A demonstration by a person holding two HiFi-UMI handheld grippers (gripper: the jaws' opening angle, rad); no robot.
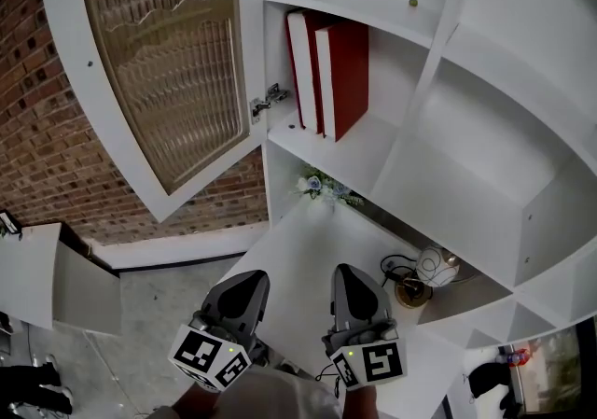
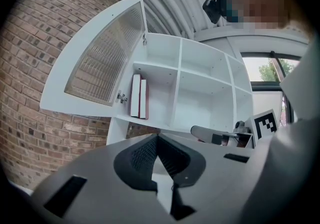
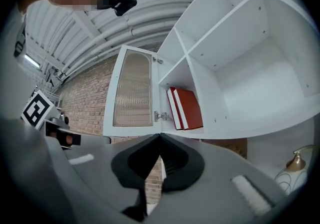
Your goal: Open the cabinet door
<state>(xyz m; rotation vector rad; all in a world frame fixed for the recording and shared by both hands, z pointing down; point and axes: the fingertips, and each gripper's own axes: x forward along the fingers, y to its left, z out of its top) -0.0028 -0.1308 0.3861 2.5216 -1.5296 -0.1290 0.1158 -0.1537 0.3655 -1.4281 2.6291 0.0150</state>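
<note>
1. White cabinet (image 1: 438, 174): I see open shelving that fills the upper right of my head view.
2. Brick wall (image 1: 42, 128): it stands to the left, behind the door.
3. Cabinet door (image 1: 159, 62): white frame with a ribbed glass panel. It stands swung wide open to the left, hung on the cabinet's left edge. It lies above and left of both grippers, well apart from them, and neither touches it.
4. Left gripper (image 1: 250, 279): it sits low in my view. Its jaws are closed tip to tip with nothing between them.
5. Right gripper (image 1: 347, 272): it sits just beside the left one, and its jaws are likewise closed and empty.
6. Red books (image 1: 331, 72): two, upright on the shelf just inside the doorway.
7. Flowers (image 1: 322, 187): a small sprig below that shelf.
8. Hinge (image 1: 268, 100): metal, at the door's inner edge.
</note>
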